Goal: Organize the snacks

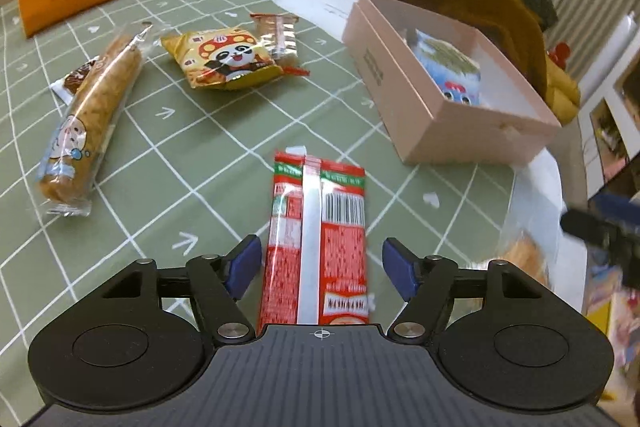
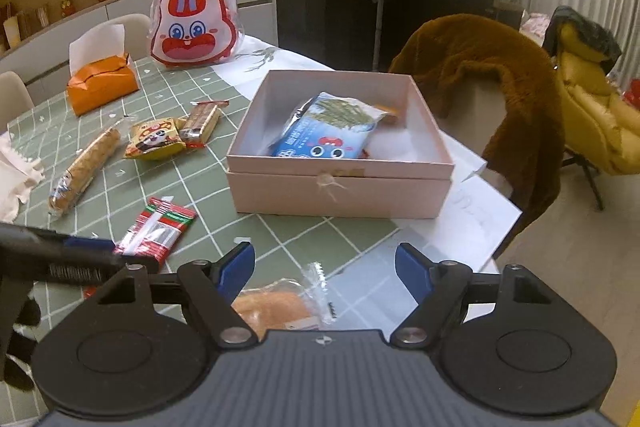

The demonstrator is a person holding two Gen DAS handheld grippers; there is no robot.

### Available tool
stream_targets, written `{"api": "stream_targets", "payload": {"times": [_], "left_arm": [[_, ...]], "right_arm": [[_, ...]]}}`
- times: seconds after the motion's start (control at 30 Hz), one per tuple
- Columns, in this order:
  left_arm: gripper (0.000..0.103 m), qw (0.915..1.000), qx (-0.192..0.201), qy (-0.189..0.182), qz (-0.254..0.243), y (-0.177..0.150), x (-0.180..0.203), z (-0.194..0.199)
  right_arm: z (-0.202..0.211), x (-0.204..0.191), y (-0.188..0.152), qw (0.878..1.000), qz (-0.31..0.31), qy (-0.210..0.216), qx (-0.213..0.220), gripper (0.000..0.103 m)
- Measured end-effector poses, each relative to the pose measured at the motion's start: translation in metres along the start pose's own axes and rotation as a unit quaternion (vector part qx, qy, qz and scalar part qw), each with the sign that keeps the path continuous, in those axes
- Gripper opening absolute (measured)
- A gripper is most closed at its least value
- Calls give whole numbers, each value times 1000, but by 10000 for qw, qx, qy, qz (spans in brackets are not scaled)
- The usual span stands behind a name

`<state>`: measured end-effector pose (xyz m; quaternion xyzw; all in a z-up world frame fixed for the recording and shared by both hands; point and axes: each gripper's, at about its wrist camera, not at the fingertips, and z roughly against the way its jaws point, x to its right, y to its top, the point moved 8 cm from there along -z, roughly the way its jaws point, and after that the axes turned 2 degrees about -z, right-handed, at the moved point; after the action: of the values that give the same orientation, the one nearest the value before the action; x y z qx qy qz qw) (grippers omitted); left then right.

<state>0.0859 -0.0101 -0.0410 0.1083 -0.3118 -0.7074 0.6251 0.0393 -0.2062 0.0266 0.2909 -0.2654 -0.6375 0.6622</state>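
Your left gripper point(image 1: 318, 263) has its jaws spread wide, and the red snack packet point(image 1: 316, 239) lies flat on the green checked tablecloth point(image 1: 192, 147) between the blue pads point(image 1: 244, 263) without either pad pressing on it; the packet is released, seam side up with the barcode showing. Your right gripper point(image 2: 324, 267) also stands with jaws apart and grasps nothing: a clear-wrapped orange-brown pastry point(image 2: 276, 303) lies under and between its fingers near the table edge, and no pad is seen to press on it. The pink box point(image 2: 340, 163) sits open on the table ahead of the right gripper, and inside it a blue snack bag point(image 2: 332, 131) lies tilted over other items that are too hidden to identify. To the left of the box, loose on the tablecloth, are a long wrapped roll point(image 1: 88, 123), a yellow panda-print packet point(image 1: 228, 59) and, touching its far side, a small wrapped wafer point(image 1: 280, 35). At the far end of the table stand an orange tissue holder point(image 2: 104, 83) and a red-and-white rabbit-face bag point(image 2: 192, 23). A brown furry coat point(image 2: 500, 87) hangs over a chair behind the box.
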Motion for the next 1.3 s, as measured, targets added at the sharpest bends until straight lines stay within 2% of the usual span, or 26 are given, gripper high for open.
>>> {"api": "stream_targets", "payload": {"times": [0.13, 0.23, 0.33, 0.4, 0.53, 0.63, 0.67, 0.7, 0.8, 0.83, 0.9, 1.1, 1.3], "left_arm": [[73, 9995, -55, 189, -243, 9, 8, -10], [72, 9984, -106, 289, -481, 10, 13, -13], [61, 9977, -79, 392, -539, 7, 12, -12], [62, 9979, -59, 382, -523, 6, 12, -11], [61, 9980, -149, 336, -512, 3, 14, -9], [61, 9982, -203, 333, -451, -1, 17, -6], [61, 9981, -214, 354, -464, -3, 19, -6], [61, 9978, -226, 380, -493, -4, 20, -6], [61, 9972, -251, 429, -554, -6, 23, -6], [61, 9972, -261, 433, -545, -6, 24, -6], [61, 9973, -286, 436, -514, -7, 23, -5], [61, 9971, -334, 422, -536, -11, 24, -2], [62, 9974, -301, 355, -543, -16, 22, 2]], "right_arm": [[-5, -5, -16, 9988, -93, 306, -367, 78], [3, -18, -27, 9972, 62, 587, -457, 78], [6, -34, -40, 9916, 416, 998, -703, 78], [2, -39, -50, 9876, 639, 1100, -922, 78], [-10, -15, -56, 9889, 1048, 355, -995, 78], [-10, 11, -50, 9847, 1453, -654, -703, 78], [-8, 18, -45, 9830, 1484, -889, -616, 78], [-6, 23, -42, 9844, 1383, -918, -589, 78], [1, 29, -27, 9958, 555, -293, -664, 78], [1, 28, -23, 9970, 261, -67, -730, 78], [-4, 23, -18, 9964, -40, 127, -835, 78], [-29, -7, -16, 9935, -38, 484, -1032, 78], [-56, -19, -21, 9913, 33, 467, -1230, 78]]}}
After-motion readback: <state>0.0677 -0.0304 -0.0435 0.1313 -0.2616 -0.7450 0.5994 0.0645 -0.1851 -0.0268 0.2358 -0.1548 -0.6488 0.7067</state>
